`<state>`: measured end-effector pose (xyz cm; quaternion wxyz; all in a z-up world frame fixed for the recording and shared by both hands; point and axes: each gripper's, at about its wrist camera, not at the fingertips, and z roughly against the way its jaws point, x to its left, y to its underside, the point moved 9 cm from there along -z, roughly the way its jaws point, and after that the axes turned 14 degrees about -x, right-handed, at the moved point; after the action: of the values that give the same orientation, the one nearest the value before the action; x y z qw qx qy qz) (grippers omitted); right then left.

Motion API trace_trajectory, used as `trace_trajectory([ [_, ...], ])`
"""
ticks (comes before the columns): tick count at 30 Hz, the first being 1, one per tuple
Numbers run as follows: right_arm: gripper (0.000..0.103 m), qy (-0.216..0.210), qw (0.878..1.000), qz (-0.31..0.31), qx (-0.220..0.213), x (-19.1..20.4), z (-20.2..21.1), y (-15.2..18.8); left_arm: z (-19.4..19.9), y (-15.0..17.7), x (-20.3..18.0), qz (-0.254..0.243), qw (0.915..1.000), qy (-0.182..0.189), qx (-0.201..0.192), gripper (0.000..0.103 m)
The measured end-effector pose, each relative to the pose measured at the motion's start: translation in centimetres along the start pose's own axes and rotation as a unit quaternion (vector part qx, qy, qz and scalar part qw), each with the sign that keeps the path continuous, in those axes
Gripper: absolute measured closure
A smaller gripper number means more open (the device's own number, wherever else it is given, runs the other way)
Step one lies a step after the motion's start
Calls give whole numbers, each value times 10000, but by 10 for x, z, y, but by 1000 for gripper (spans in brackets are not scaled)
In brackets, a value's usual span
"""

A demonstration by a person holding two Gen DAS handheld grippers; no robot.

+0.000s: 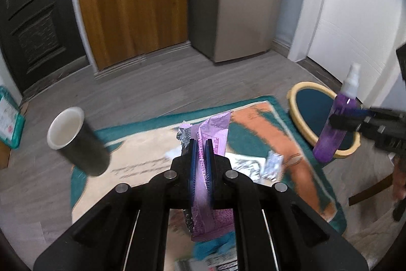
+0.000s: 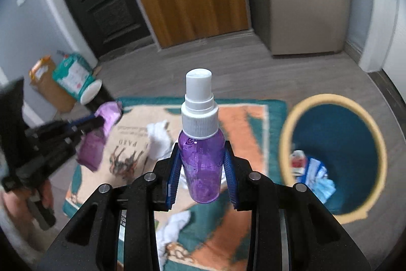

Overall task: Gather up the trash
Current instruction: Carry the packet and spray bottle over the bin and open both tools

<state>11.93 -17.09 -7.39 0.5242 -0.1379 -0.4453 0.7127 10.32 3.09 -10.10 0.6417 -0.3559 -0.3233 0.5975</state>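
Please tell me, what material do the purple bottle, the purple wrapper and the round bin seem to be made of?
Purple bottle: likely clear tinted plastic, glossy; light passes through it, and the white ribbed cap looks like matte plastic.
Purple wrapper: thin plastic film with a foil lining, probably; silver crinkled inside shows at its torn edge.
Round bin: probably plastic, with a smooth cream rim and dark blue inside; blur leaves this open.

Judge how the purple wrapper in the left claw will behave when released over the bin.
The purple wrapper looks thin and floppy: it bends above the left claw. Probably very light, so it may flutter rather than drop straight into the bin.
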Motion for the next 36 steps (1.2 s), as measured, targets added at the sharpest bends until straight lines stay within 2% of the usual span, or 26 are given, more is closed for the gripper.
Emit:
trace_trajectory([
  [4, 70, 265, 9984, -133, -491, -42, 40, -36, -3, -27, -39, -237, 9990, 339, -178, 97],
  [8, 70, 683, 9911, -581, -987, -104, 74, -61, -1, -71, -84, -561, 9942, 791, -464, 97],
  [11, 70, 1130, 9862, -552, -1073, -142, 81, -63, -4, -94, -115, -736, 9893, 1091, -623, 97],
  [14, 70, 1391, 9841, -598, -928, -170, 72, -50, -15, -105, -151, -1059, 9826, 1342, -718, 97],
  [17, 70, 1557, 9830, -716, -661, -190, 58, -30, -40, -93, -180, -694, 9814, 1721, -490, 97],
  [19, 69, 1550, 9817, -1020, -431, -203, 45, -15, -58, -73, -201, -476, 9787, 1986, -185, 97],
  [21, 69, 1471, 9784, -1435, -208, -215, 30, 1, -75, -53, -219, -467, 9761, 2122, 71, 97],
  [27, 69, 1640, 9743, -1521, 280, -224, 5, 28, -108, -18, -241, -826, 9736, 2098, 351, 97],
  [32, 69, 1693, 9738, -1436, 486, -226, -5, 35, -122, -11, -248, -916, 9743, 2019, 410, 97],
  [36, 69, 1765, 9735, -1381, 465, -227, -1, 36, -125, -12, -257, -1011, 9736, 2028, 272, 96],
])
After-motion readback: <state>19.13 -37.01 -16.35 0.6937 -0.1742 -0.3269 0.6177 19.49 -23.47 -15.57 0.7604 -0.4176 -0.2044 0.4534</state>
